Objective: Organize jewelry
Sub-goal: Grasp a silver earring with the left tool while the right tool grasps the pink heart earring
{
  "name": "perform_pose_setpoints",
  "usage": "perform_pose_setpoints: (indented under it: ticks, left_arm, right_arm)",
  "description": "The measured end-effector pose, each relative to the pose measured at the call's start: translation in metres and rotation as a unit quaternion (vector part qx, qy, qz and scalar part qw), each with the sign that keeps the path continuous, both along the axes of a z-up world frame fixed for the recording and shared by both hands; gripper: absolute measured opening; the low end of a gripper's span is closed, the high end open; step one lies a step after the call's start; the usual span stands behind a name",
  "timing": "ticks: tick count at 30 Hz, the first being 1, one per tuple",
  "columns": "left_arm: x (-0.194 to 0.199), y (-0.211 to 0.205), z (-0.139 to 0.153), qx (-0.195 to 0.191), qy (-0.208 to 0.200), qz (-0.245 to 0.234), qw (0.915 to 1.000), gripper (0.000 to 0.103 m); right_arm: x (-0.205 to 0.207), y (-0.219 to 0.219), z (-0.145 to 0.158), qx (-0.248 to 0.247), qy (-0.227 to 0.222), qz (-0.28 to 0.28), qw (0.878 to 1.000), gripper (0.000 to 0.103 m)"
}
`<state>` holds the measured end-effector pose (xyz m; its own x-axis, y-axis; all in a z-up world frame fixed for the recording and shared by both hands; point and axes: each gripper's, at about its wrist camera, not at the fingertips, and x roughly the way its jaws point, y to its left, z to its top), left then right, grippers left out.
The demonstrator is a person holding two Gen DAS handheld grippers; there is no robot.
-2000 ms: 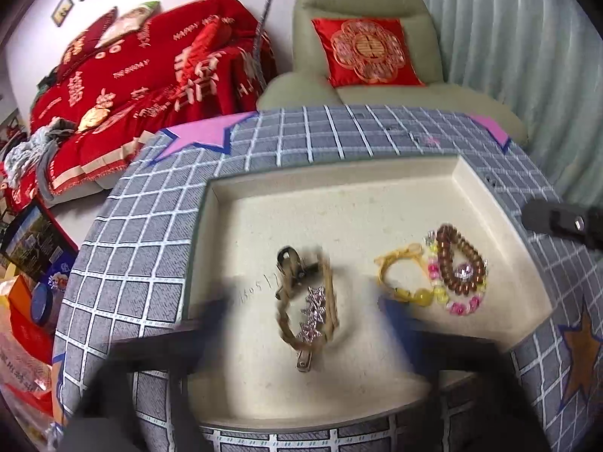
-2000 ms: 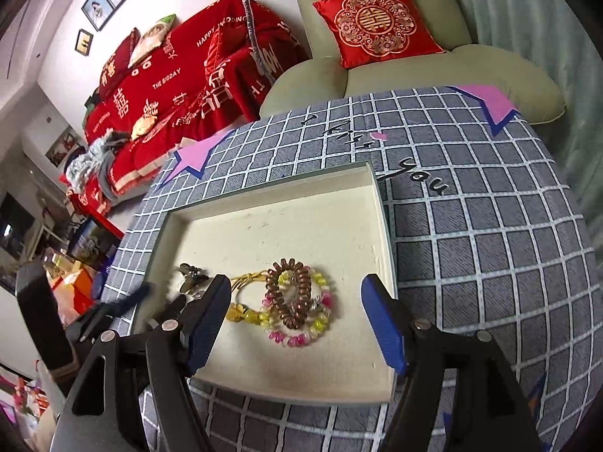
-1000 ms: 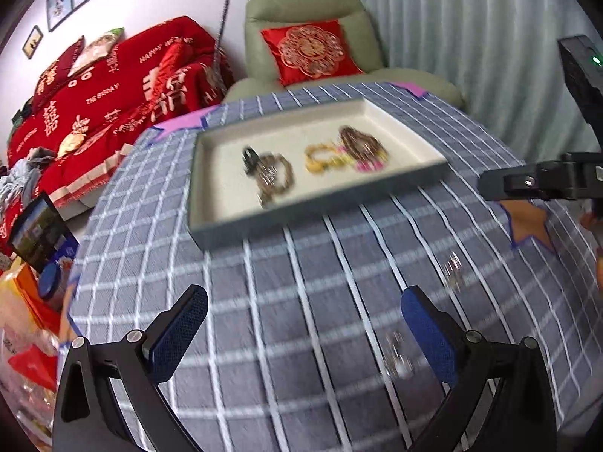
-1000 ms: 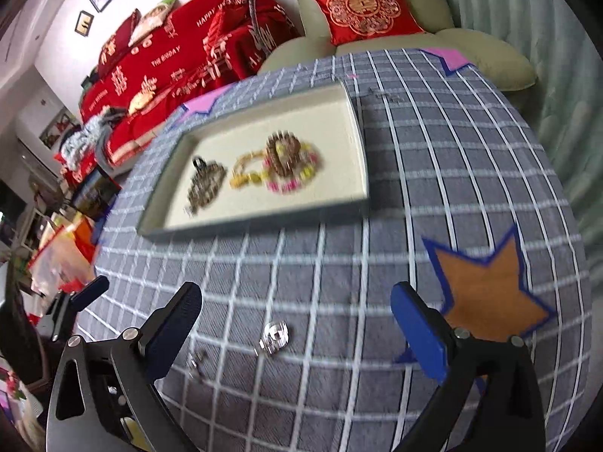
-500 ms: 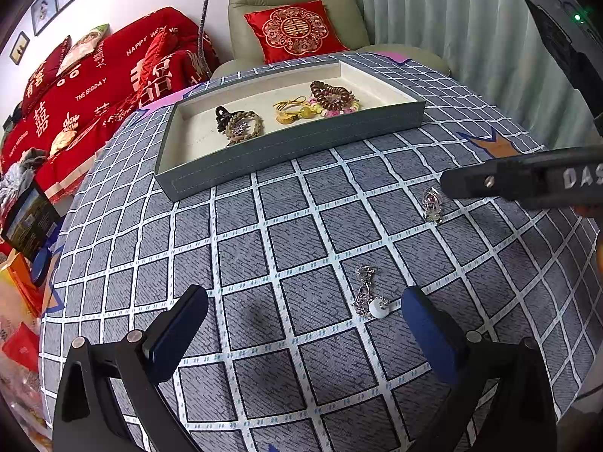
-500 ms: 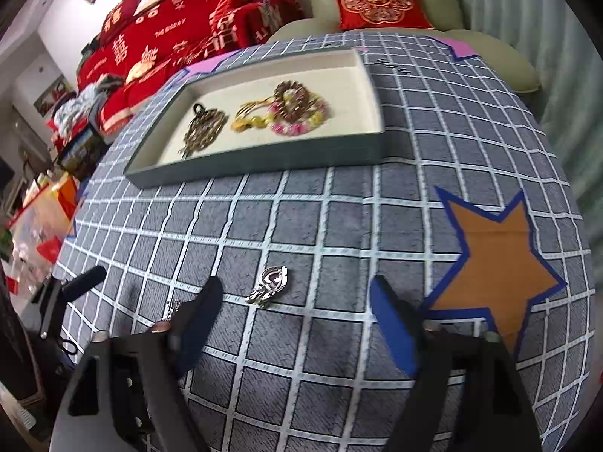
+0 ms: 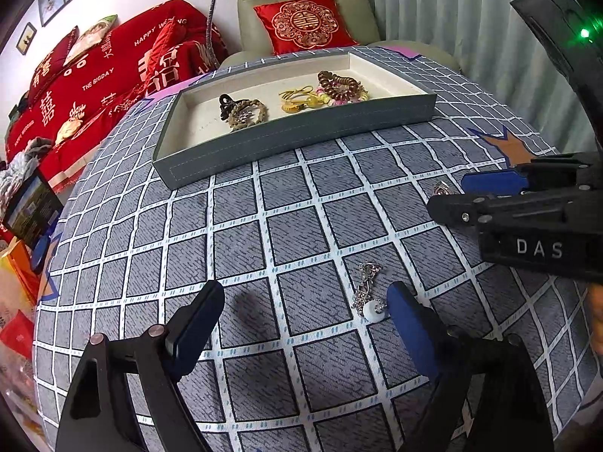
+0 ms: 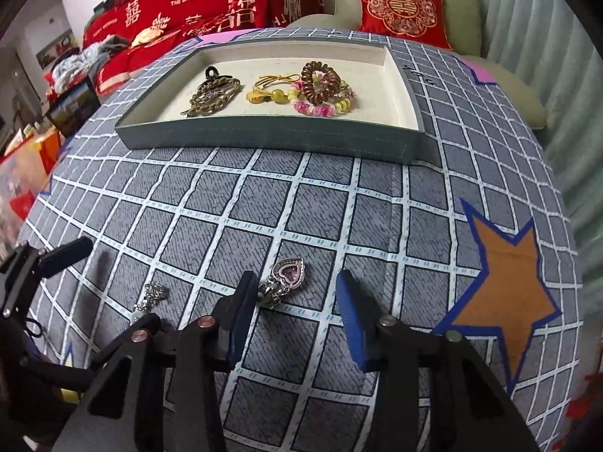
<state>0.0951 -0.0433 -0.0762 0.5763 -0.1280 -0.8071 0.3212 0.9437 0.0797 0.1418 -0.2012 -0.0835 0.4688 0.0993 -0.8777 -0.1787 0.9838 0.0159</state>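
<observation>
Grey checked cloth covers the bench (image 8: pixel 316 203), with a red-draped sofa (image 7: pixel 94 79) and a pale armchair (image 7: pixel 301 3) behind it. Beyond both tools sits a grey tray (image 8: pixel 264 135) holding a braided bracelet with a dark clip (image 8: pixel 213 92), a yellow bead tie (image 8: pixel 265 90) and a brown coil on pink-green beads (image 8: pixel 320 88). The right hand-held gripper (image 8: pixel 292 314) has just been closing; its jaws stand partly apart, gripping nothing, with a heart pendant (image 8: pixel 288 275) just ahead of the tips, its chain end touching or nearly touching the left pad. The left hand-held gripper (image 7: pixel 305 310) has narrowed slightly but stays wide and empty; a white-stone chain pendant (image 7: pixel 369 293) lies just inside its right finger (image 7: pixel 409 324).
</observation>
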Motion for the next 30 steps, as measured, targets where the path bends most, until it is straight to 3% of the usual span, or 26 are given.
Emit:
perform_pose_setpoints:
  ticks: [7,12,13,15,17,30]
  left_arm:
    - [-0.007,-0.010,0.004,-0.003,0.003,-0.026,0.9996,0.064]
    - [-0.010,-0.015,0.005,0.002,0.010,-0.039,0.9992,0.057]
    - [-0.011,-0.016,0.005,-0.005,0.015,-0.045,0.9989,0.045]
    - [-0.012,-0.017,0.005,-0.013,0.021,-0.050,0.9984,0.037]
    - [-0.014,-0.020,0.005,-0.010,0.018,-0.055,0.9983,0.020]
    - [-0.015,0.001,0.012,-0.073,0.036,-0.032,0.9962,0.020]
  right_arm:
    - [-0.004,0.002,-0.001,-0.017,-0.007,0.008,1.000,0.034]
    - [-0.003,0.003,-0.001,-0.016,-0.007,0.007,1.000,0.024]
    - [-0.004,0.003,-0.001,-0.016,-0.008,0.006,1.000,0.022]
    - [-0.005,0.002,0.000,-0.013,-0.009,0.004,1.000,0.016]
    - [-0.006,0.000,0.000,-0.005,-0.009,-0.002,1.000,0.016]
    - [-0.016,-0.031,0.012,0.068,-0.013,-0.031,0.997,0.016]
